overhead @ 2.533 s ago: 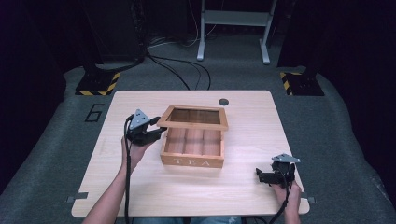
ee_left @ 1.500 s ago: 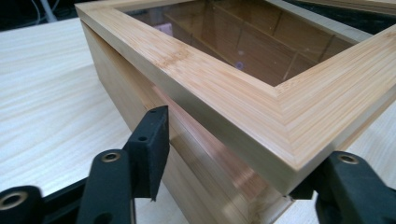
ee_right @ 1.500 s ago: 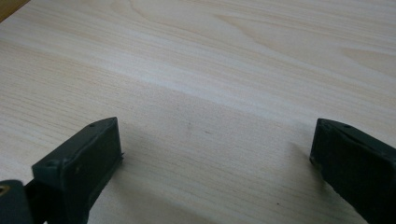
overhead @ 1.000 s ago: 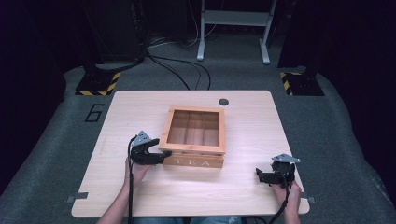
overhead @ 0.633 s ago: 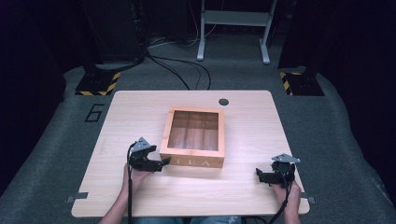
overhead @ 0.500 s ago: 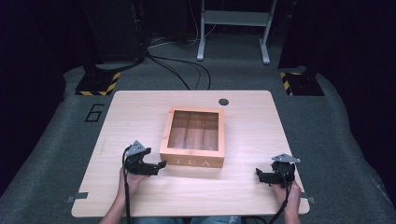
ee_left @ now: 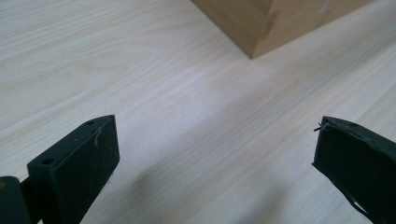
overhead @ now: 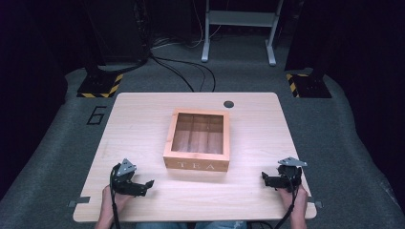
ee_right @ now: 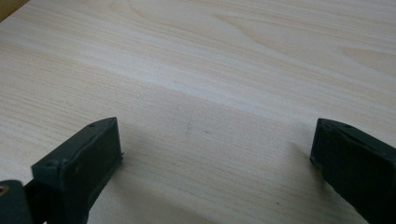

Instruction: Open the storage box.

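Note:
A wooden box [overhead: 198, 140] marked TEA stands in the middle of the light wooden table [overhead: 138, 124], its glass-paned lid lying flat and shut. My left gripper [overhead: 145, 187] rests near the table's front left, pointing right toward the box, jaws open and empty. In the left gripper view its jaws [ee_left: 215, 149] stand wide apart over bare wood, with the box's near corner [ee_left: 261, 23] ahead. My right gripper [overhead: 266, 180] sits at the front right, pointing left, open and empty. Its own view shows the jaws [ee_right: 215, 149] apart above the tabletop.
A small black round cap [overhead: 229, 104] sits in the tabletop behind the box. Beyond the table, cables [overhead: 181, 71] run over the grey floor, a white stand [overhead: 239, 28] rises at the back, and two yellow-and-black striped bases [overhead: 100, 83] flank it.
The box's lid, raised at first, now lies shut. My left gripper has drawn back from the box's left side to the table's front left. The right gripper has stayed still.

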The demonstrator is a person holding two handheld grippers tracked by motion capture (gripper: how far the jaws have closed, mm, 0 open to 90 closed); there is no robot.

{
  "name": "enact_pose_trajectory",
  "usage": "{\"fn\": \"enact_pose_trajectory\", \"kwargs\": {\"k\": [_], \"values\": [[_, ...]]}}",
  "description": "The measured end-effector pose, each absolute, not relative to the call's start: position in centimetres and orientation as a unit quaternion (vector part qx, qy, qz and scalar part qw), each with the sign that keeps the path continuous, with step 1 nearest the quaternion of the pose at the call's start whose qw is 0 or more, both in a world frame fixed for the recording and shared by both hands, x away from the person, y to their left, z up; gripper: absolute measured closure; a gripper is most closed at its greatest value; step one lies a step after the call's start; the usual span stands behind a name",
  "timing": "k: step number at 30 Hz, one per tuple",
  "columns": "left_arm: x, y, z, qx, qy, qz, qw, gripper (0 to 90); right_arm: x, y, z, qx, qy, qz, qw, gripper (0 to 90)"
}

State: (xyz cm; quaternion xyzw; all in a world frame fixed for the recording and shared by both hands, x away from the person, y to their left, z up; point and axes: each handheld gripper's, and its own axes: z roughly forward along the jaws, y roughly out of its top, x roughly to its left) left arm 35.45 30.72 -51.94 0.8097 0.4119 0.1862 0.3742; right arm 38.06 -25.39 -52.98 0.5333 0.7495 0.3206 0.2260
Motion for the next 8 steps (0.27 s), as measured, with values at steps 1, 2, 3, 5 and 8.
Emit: {"fn": "enact_pose_trajectory", "kwargs": {"k": [1,2,3,5,8], "values": [[35.3,30.8,-52.0,0.810,0.414,0.190,0.370,0.0,38.1,-25.4,-53.0,0.533,0.750,0.321,0.226,1.3],[35.3,30.9,-52.2,0.808,0.417,0.190,0.370,0.0,38.1,-25.4,-53.0,0.533,0.750,0.321,0.226,1.4],[35.2,31.0,-52.4,0.806,0.423,0.185,0.371,0.0,38.1,-25.4,-53.0,0.533,0.749,0.321,0.226,1.4],[35.3,31.1,-52.9,0.806,0.429,0.183,0.366,0.0,38.1,-25.4,-53.0,0.533,0.750,0.321,0.226,1.4],[35.3,31.0,-53.2,0.811,0.431,0.184,0.350,0.0,38.1,-25.4,-53.0,0.533,0.750,0.321,0.226,1.4]]}}
